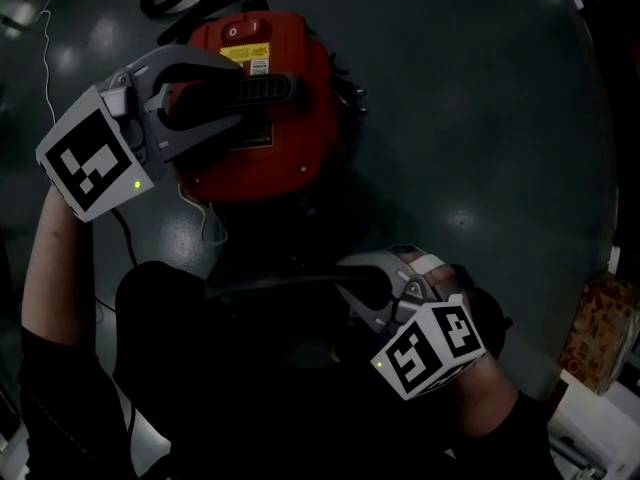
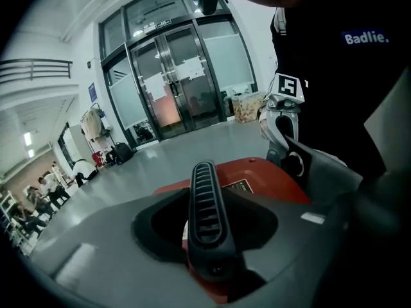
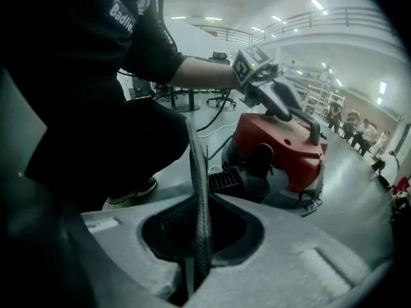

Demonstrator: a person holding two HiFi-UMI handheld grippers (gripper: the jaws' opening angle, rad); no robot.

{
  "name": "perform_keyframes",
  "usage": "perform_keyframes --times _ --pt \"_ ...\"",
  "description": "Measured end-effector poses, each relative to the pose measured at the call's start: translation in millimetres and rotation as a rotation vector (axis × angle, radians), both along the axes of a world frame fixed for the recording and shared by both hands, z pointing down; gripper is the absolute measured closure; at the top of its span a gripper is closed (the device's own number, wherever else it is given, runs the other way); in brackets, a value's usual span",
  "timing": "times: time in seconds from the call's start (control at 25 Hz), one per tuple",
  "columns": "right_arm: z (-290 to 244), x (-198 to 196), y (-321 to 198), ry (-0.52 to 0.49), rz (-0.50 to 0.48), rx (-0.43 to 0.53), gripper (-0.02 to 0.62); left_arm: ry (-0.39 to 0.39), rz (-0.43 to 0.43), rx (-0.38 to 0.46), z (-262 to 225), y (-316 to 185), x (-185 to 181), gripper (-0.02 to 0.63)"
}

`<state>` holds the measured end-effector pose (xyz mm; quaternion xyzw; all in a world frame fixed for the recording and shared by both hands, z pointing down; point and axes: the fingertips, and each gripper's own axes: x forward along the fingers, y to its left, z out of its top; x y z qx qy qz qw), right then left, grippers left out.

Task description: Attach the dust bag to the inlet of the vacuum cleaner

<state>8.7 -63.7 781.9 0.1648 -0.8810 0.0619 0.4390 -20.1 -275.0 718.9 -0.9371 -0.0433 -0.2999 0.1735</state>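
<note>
- Head view: my left gripper [image 1: 228, 93] is closed round the vacuum cleaner's [image 1: 285, 158] handle [image 1: 268, 90]. My right gripper [image 1: 352, 296] sits nearer me than the cleaner.
- Left gripper view: the handle is pinched between the jaws.
- Right gripper view: the jaws are clamped on the dust bag's [image 3: 198, 197] thin edge, short of the cleaner. The black port [image 3: 262, 161], likely the inlet, looks bare, so attaching is still to do.

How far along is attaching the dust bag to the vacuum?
Done: nothing attached yet. In hand: left gripper clamps the vacuum's handle; right gripper pinches thin dark fabric, apparently the dust bag. Remaining: carry it to the red vacuum and attach it.
</note>
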Motion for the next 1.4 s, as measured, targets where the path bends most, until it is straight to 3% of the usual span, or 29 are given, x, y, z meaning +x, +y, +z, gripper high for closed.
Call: perform_keyframes --times 0.48,0.76,1.04,1.12,1.4 --pt "6 -5 -11 0.113 -0.101 -0.007 0.557 0.04 -0.037 0.028 0 0 3 0.468" --pt "10 12 -15 0.034 0.056 -0.075 0.557 0.054 -0.061 0.019 0 -1 3 0.468" --pt "10 -2 -22 0.146 -0.109 -0.015 0.548 0.089 -0.067 0.026 0 -2 4 0.469" --pt "9 -3 -22 0.144 -0.116 -0.024 0.546 0.094 -0.069 0.028 -1 -1 4 0.469" --pt "14 14 -28 -0.006 0.125 -0.14 0.543 0.086 -0.064 0.038 1 -1 5 0.469"
